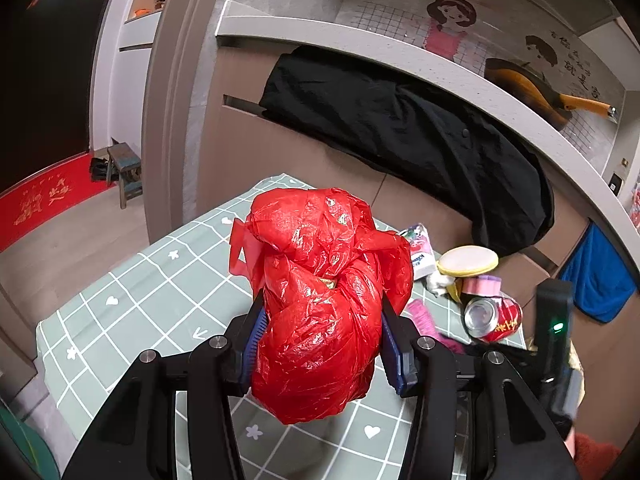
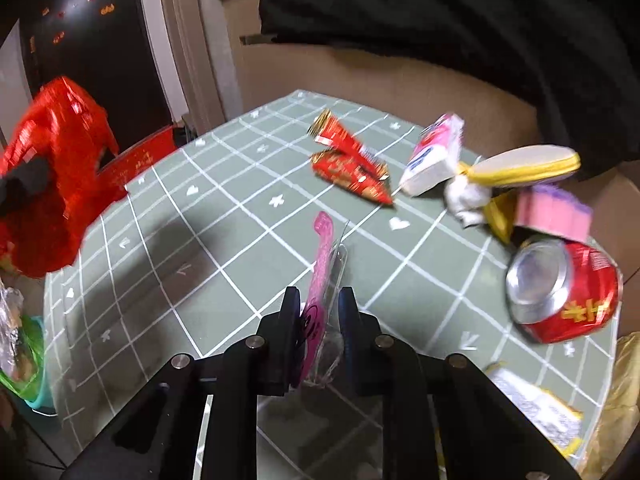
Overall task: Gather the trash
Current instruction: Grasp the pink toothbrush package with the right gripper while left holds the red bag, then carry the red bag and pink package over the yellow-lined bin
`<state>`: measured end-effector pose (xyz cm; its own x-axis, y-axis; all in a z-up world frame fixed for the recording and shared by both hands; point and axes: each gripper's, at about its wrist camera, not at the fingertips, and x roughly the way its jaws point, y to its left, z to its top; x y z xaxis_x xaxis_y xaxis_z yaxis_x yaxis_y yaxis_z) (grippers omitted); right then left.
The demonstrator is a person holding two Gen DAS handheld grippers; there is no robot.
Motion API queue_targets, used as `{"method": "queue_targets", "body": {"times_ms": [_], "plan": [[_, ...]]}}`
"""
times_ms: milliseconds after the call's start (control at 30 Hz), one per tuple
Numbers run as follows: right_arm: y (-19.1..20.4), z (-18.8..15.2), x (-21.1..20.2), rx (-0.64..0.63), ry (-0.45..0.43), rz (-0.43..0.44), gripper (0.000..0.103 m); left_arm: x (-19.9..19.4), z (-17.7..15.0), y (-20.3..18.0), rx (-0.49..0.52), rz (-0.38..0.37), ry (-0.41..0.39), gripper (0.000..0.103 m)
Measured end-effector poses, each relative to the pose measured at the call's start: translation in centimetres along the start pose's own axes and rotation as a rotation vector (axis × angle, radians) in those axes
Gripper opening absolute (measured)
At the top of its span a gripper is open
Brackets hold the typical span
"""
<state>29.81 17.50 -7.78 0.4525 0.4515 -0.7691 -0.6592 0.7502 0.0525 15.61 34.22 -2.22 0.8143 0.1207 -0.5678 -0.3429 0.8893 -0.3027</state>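
Trash lies scattered on the round table point(image 2: 168, 216) with its green grid-patterned cloth, and the biggest piece of our work is the crumpled red plastic bag point(image 1: 320, 300), which our left tongs point(image 1: 320, 344) clamp around its bunched middle, jaws standing wide against its bulk, above the table's near side. Next in size, at the far right of the table, lie a dented red drink can point(image 2: 564, 292), a white-and-pink tissue pack point(image 2: 434, 156) and 2 red-and-gold foil wrappers point(image 2: 352, 164). Smallest is the pink plastic strip in clear packaging point(image 2: 320, 280), pinched by our right tongs point(image 2: 320, 320), whose jaws are pressed nearly together on it. To do this step well, we judge we should keep the pinch firm, lift the strip clear of the cloth, and have the bag's mouth opened before releasing.
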Motion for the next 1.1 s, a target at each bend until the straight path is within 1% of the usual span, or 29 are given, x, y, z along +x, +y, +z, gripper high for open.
{"method": "queue_targets", "body": {"times_ms": [233,500,600,833,1100], "plan": [[-2.2,0.1,-4.9,0.016,-0.087,-0.008,0.017,-0.4,0.3,-2.8,0.048,-0.022,-0.007,0.050],[-5.0,0.0,-11.0,0.035,-0.203,-0.039,0.017,-0.9,0.7,-8.1,0.130,-0.070,-0.021,0.050],[-6.3,-0.4,-13.2,0.038,-0.242,-0.054,0.017,-1.2,0.7,-10.7,0.168,-0.092,-0.031,0.050],[-9.7,-1.8,-18.9,0.032,-0.341,-0.135,0.016,-2.0,0.7,-17.9,0.264,-0.161,-0.054,0.050],[-16.0,-4.4,-25.4,0.107,-0.433,-0.237,0.016,-3.3,0.4,-26.5,0.374,-0.257,-0.084,0.050]]}}
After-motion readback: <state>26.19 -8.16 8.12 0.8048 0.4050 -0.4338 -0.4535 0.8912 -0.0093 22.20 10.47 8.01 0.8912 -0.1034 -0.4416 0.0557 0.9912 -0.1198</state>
